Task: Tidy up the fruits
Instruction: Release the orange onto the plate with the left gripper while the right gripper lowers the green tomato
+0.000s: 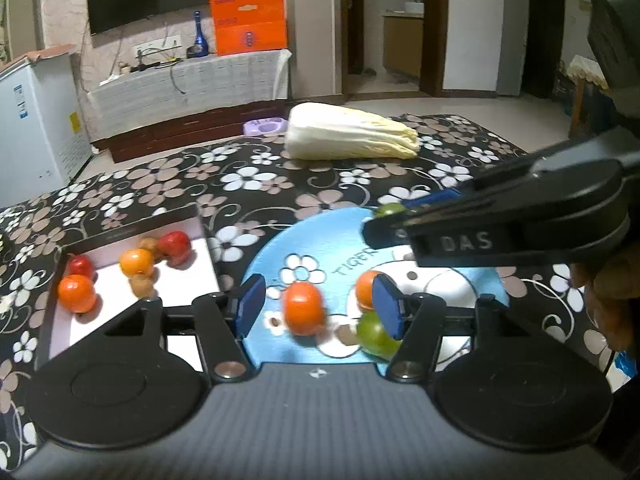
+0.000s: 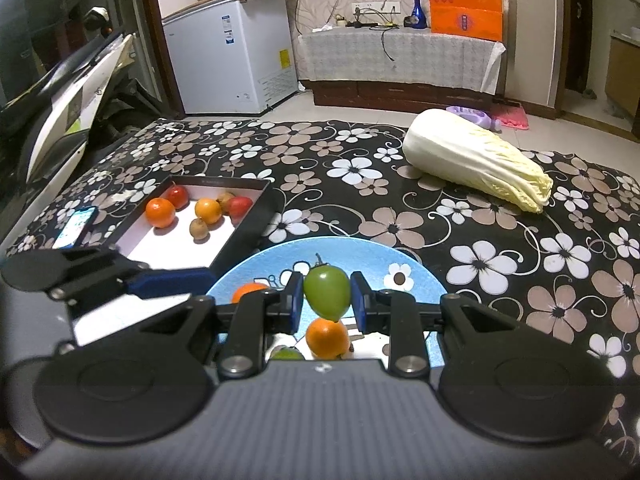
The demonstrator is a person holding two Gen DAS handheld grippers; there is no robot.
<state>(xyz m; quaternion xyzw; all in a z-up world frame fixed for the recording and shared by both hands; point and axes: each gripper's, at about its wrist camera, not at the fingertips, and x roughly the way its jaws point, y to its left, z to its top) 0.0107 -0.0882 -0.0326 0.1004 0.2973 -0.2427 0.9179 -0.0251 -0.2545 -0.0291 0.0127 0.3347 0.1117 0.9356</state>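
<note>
A blue round plate lies on the flowered table. My left gripper is open over it, with an orange fruit between the fingers, untouched. Another orange fruit and a green fruit lie by its right finger. My right gripper is shut on a green fruit, held above the plate; it shows in the left wrist view. An orange fruit lies below it. A black box with a white floor holds several red, orange and brown fruits.
A napa cabbage lies at the table's far side. A phone lies left of the box. Beyond the table stand a white freezer and a covered TV bench.
</note>
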